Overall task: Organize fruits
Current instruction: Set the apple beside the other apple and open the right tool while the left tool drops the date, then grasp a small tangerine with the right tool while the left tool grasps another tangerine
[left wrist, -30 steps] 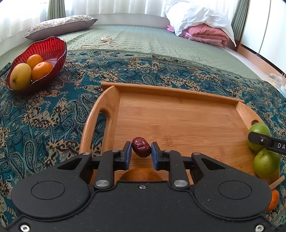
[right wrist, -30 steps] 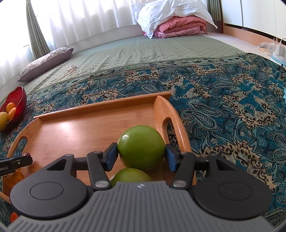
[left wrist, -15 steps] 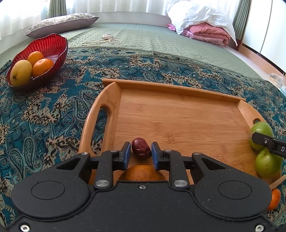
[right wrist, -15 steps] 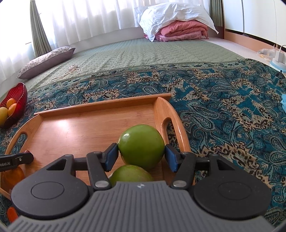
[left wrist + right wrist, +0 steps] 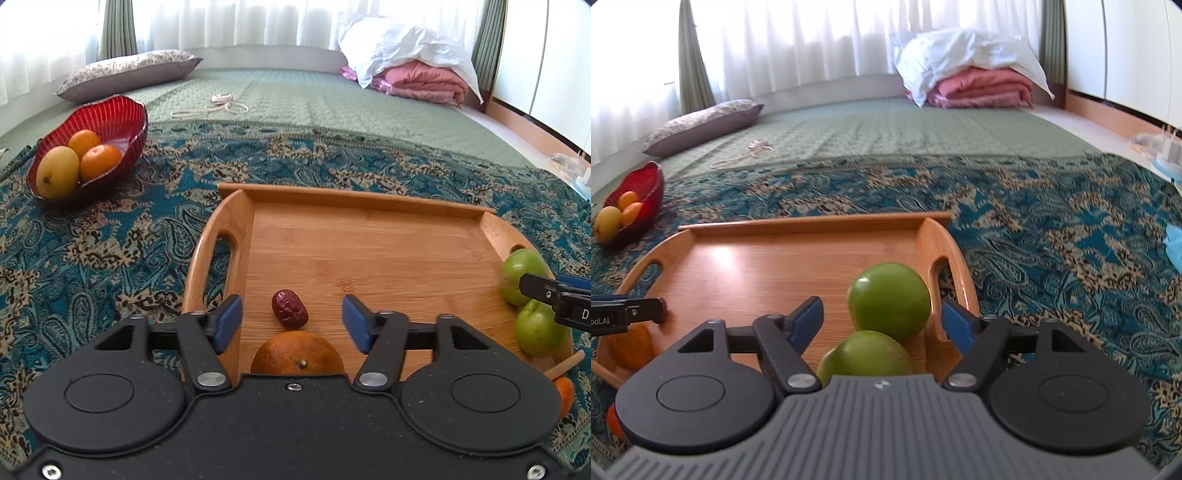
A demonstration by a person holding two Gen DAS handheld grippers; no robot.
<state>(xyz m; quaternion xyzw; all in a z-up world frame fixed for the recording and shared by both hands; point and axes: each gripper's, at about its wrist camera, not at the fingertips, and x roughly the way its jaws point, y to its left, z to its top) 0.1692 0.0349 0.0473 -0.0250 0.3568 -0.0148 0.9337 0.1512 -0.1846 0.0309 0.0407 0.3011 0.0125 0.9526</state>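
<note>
Fruit on wooden tray (image 5: 354,199), both your grippers spread and holding nothing.

Item 1: your left gripper (image 5: 291,323), jaws wide apart, sits low over the tray's left end; the red date (image 5: 289,308) lies on the tray floor between the pads, touching neither, just beyond an orange (image 5: 297,352) at the near edge. Item 2: your right gripper (image 5: 882,320), jaws likewise wide apart, sits at the tray's right end; 1 green apple (image 5: 889,296) rests between the pads beside the right handle, apparently clear of both, and a 2nd green apple (image 5: 866,357) lies just nearer, touching it. Item 3: red bowl (image 5: 110,118) on the patterned blanket (image 5: 110,236), well left of the tray, holding 2 oranges and a yellow mango (image 5: 58,176).
</note>
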